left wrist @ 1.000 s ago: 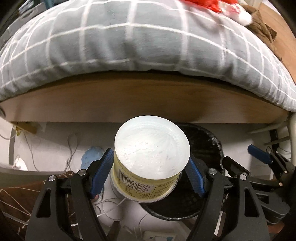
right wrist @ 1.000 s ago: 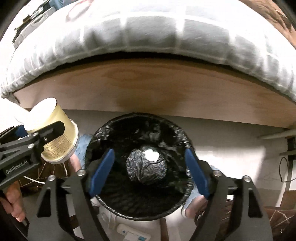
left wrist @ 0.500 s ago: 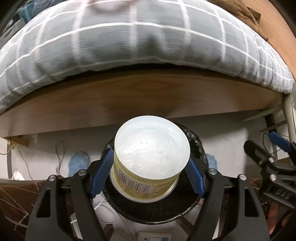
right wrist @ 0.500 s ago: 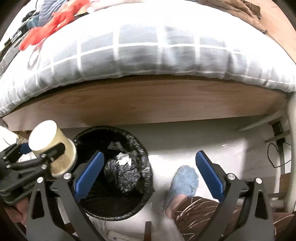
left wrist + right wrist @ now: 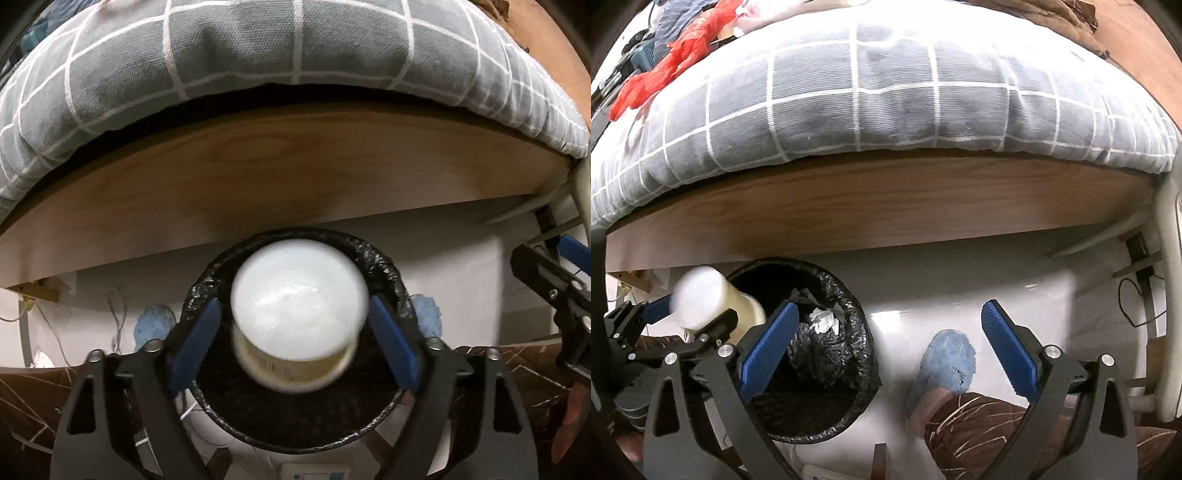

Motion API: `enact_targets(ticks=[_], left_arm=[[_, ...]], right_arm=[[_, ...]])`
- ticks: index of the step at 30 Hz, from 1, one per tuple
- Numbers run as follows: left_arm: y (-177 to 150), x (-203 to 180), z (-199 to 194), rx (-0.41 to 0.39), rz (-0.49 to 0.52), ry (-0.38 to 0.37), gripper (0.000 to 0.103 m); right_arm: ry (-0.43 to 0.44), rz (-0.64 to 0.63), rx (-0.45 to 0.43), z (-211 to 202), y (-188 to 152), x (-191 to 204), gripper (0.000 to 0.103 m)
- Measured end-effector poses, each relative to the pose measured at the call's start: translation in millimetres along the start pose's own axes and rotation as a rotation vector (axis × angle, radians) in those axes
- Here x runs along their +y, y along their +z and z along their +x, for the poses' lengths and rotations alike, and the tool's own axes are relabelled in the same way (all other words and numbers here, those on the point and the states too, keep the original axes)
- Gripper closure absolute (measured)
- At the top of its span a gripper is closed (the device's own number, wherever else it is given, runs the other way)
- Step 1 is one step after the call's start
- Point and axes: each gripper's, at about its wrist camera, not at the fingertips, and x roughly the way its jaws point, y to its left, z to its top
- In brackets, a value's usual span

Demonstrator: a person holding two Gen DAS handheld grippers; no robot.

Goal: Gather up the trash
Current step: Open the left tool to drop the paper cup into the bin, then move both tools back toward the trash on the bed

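A bed with a grey checked duvet (image 5: pixel 258 55) overhangs the white floor; beneath its edge stands the black-lined trash bin (image 5: pixel 384 266). The left gripper (image 5: pixel 295 332) holds its jaws over the bin mouth, opening, the yellow cup (image 5: pixel 299 306) loose between them: best kept centred until it drops. The right gripper (image 5: pixel 886 343) has its jaws wide apart, empty.

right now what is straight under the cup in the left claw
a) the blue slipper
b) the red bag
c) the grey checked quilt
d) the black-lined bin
d: in the left wrist view the cup sits between the opening pads of the left claw, no longer pinched, with the rim of the bin ringing it from below.
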Motion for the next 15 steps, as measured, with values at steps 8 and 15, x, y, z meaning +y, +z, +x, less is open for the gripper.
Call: enact_targets(ticks=[8, 15], left_arm=[[6, 14, -13, -0.039, -0.035, 0.006, 0.006], [14, 29, -42, -0.074, -0.055, 0.03, 0.006]], right_arm=[[-0.003, -0.012, -0.026, -10, 3, 9, 0.008], [0.02, -0.013, -0.072, -35, 10, 17, 0.008]])
